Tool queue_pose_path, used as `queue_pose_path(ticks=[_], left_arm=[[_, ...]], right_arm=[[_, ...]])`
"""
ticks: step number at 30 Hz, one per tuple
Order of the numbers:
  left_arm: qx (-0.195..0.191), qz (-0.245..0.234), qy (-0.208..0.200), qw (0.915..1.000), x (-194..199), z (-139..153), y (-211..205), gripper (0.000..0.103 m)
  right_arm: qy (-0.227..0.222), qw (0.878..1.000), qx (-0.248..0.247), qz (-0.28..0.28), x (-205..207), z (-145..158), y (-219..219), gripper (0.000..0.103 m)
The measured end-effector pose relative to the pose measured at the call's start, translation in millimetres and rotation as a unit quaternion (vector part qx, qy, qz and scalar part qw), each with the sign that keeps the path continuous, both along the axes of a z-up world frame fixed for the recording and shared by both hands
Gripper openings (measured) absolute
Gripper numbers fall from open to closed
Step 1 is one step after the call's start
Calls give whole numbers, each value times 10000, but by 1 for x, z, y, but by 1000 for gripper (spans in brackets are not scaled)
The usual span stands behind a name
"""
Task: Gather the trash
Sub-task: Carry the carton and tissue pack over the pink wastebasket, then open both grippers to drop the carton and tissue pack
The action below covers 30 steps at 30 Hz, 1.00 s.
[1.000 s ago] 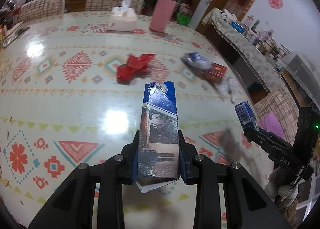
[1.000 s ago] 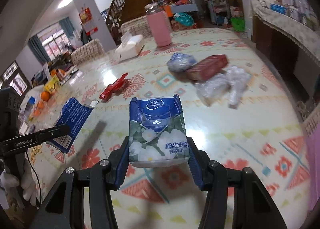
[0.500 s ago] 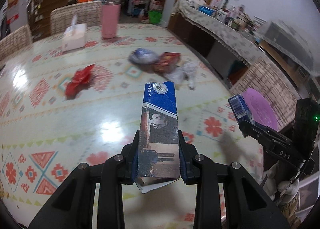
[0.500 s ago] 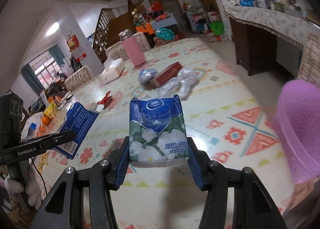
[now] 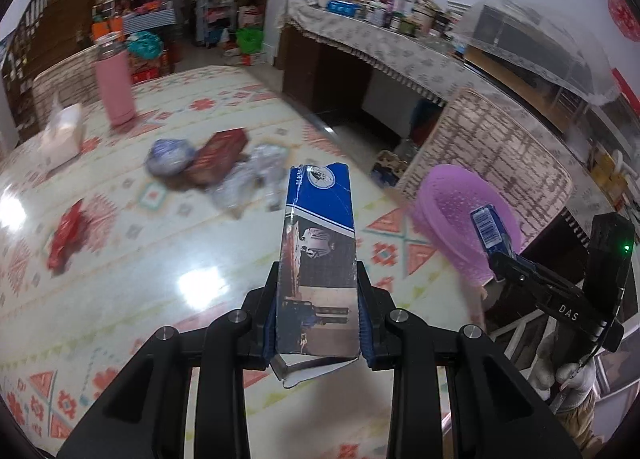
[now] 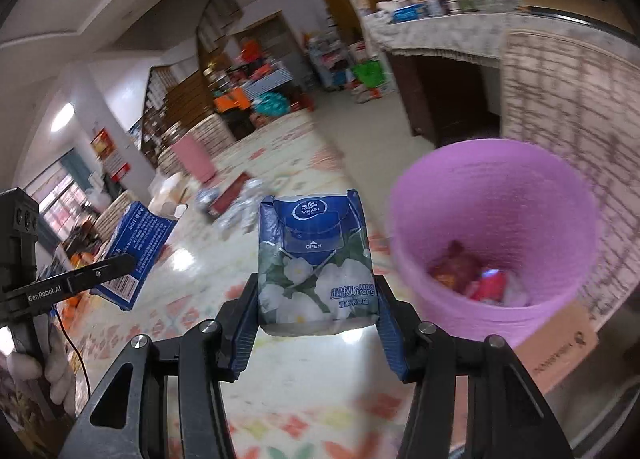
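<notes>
Left claw [image 5: 318, 323], level above the patterned counter [image 5: 120, 259], pinches a flattened blue carton [image 5: 318, 255] pointing to 12 o'clock. Right claw [image 6: 318, 329] grips a Vinda tissue pack [image 6: 316, 263] upright; the purple trash bin [image 6: 496, 195], holding wrappers, sits at its 2 o'clock.

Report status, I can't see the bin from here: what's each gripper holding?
Left gripper shut on blue carton. Right gripper shut on tissue pack. Purple bin beside table edge, trash inside. Nothing blocking it.
</notes>
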<state>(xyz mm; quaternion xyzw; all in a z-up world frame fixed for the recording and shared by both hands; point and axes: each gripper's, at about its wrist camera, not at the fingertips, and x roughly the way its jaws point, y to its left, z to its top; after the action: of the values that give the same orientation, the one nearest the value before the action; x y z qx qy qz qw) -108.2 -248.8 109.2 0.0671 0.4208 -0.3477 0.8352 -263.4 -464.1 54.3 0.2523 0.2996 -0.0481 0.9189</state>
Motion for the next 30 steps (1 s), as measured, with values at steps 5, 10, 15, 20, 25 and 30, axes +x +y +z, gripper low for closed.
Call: queue_pose_path(ticks=[5,10,15,20,25,30], left_arm=[[97,-369,11,9993,-5,-2,-47,30],[220,-785,50,9967,-9,-5,-103,30],[258,-1143,255,9928,-4,-11,-155,30],[255,-1492,482,9873,0,-20,-203,30],[167,-1685,440,9846,4,-19,-232,43],[128,-1585,79,9872,-7,-11,-217,72]], right_arm=[[-67,9992,16,-393,-25,-1,-34,58],[-18,9974,166,-704,-35,-11,-64,58],[84,9951,232,-957,-45,-17,-87,58],[110,9930,242,-1148,-47,-17,-106,58],[127,9915,183,-1279,-36,-18,-126,60],[152,9887,359,-1447,-32,-23,-134,63]])
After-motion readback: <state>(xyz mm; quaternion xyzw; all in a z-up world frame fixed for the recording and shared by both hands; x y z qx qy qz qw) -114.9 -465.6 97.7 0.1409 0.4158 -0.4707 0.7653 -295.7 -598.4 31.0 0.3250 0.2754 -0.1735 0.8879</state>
